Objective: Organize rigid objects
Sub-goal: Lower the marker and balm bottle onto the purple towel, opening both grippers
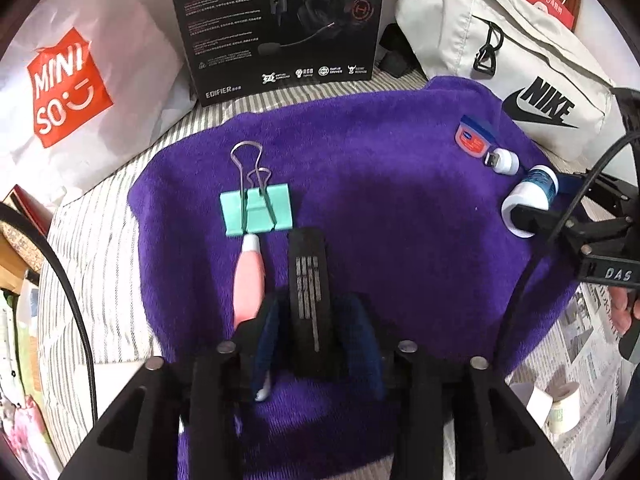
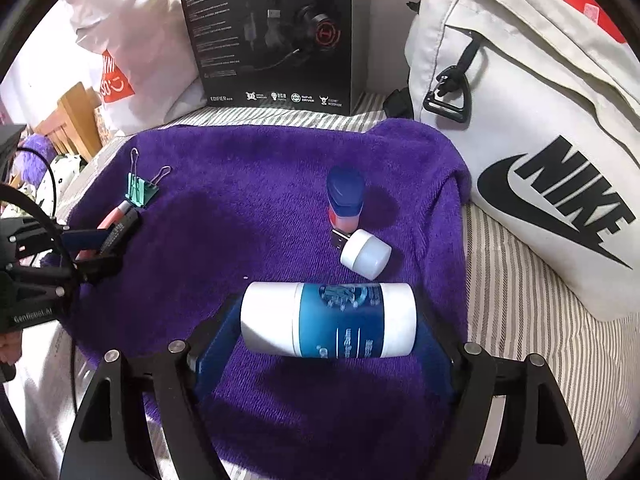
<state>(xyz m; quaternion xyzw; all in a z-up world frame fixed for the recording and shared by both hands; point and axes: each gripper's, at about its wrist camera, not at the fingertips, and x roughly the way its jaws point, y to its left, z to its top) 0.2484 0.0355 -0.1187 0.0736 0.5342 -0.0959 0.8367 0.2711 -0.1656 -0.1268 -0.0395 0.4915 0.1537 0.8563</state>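
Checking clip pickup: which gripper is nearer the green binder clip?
Left. The left gripper sits just short of the green binder clip; the right gripper is across the purple towel, around the white-and-blue bottle.

On the towel (image 2: 248, 168) the binder clip (image 2: 141, 190) lies at the left of the frame, the small jar (image 2: 346, 196) and USB plug (image 2: 366, 254) right of centre, and the bottle (image 2: 332, 320) lies below them.

Mint binder clip (image 1: 256, 210), pink pen (image 1: 249, 280), black bar (image 1: 310, 300) left on purple towel (image 1: 400, 220); blue-white bottle (image 2: 330, 320), USB plug (image 2: 362, 252), blue-capped jar (image 2: 345, 196) right.
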